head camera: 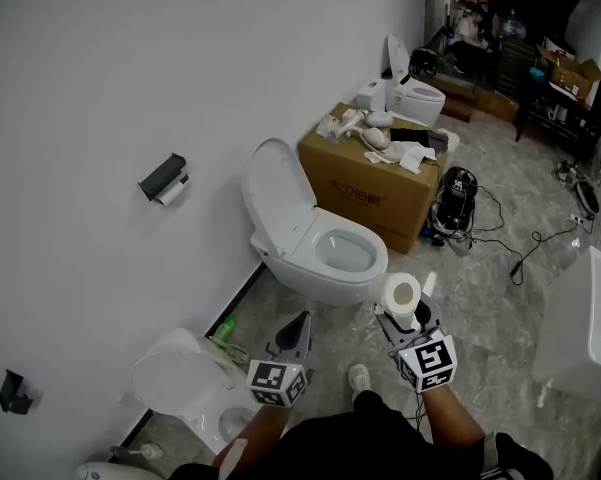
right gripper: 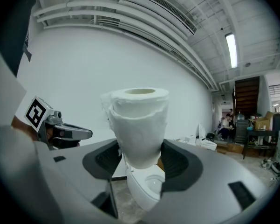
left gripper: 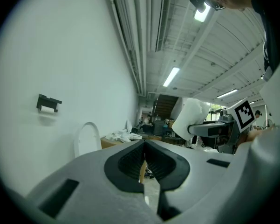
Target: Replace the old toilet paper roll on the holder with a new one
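Observation:
A black wall holder (head camera: 161, 176) carries the old, nearly spent roll (head camera: 173, 191) on the white wall, left of an open toilet (head camera: 318, 245). In the left gripper view the holder (left gripper: 48, 103) shows far off on the wall. My right gripper (head camera: 406, 321) is shut on a new white toilet paper roll (head camera: 401, 295), which stands upright between the jaws (right gripper: 139, 125). My left gripper (head camera: 299, 320) is shut with nothing in it (left gripper: 144, 166), and hangs beside the right one over the floor in front of the toilet.
A cardboard box (head camera: 375, 190) with white parts on top stands behind the toilet. Another white fixture (head camera: 185, 380) and a green bottle (head camera: 224, 329) sit by the wall at lower left. Cables (head camera: 510, 238) cross the floor, and a white unit (head camera: 583, 328) is at right.

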### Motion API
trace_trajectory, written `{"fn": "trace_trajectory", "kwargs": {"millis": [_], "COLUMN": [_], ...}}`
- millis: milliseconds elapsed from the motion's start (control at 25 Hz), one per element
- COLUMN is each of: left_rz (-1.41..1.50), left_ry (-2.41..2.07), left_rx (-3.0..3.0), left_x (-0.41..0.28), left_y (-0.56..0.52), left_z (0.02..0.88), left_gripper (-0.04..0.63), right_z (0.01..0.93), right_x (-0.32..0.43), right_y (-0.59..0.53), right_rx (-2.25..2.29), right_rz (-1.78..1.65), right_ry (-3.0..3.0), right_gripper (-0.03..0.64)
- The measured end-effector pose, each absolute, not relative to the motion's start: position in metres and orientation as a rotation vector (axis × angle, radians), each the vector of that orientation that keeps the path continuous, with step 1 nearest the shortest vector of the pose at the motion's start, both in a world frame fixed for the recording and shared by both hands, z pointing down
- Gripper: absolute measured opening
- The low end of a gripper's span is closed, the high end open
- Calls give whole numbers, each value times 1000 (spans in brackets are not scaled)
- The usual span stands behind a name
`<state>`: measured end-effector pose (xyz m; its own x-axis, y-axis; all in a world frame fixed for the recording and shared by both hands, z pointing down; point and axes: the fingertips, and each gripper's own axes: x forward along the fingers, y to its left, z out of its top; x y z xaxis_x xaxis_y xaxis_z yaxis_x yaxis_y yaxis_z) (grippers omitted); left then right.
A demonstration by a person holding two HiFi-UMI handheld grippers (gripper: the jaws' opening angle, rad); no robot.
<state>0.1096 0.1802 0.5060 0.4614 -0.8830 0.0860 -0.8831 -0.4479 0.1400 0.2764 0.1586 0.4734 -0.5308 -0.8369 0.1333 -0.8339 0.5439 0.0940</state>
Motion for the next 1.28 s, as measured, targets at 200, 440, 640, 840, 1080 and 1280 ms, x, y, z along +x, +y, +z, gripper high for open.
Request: {"fn": "trace_trajectory", "kwargs": {"millis": [200, 440, 640, 840, 1080, 1280], "left_rz": [10, 1, 19, 49, 66, 116], "left_ry": [-1578, -1605, -1622, -1688, -1788, -1849], "left_rx": [2532, 2519, 2529, 2485, 2393, 2344], "left_x": [116, 137, 158, 159, 133, 104], "left_y": [122, 55, 7, -22, -34, -38], "left_z": [502, 495, 490, 495, 502, 514], "left_gripper": [6, 6, 6, 6, 7, 6], "right_z": [468, 458, 455, 455, 462, 469], "right_x": [279, 289, 299, 305, 286, 257], "right_y": [104, 36, -15, -50, -78, -93], "right_rx": [1384, 1327, 1276, 1208, 1129, 1063], "right_rz": [-42, -81, -101, -120, -93, -81], "right_ry": [-2636, -2667, -2694, -2720, -2758, -2785], "right_gripper": [256, 256, 256, 256, 256, 256]}}
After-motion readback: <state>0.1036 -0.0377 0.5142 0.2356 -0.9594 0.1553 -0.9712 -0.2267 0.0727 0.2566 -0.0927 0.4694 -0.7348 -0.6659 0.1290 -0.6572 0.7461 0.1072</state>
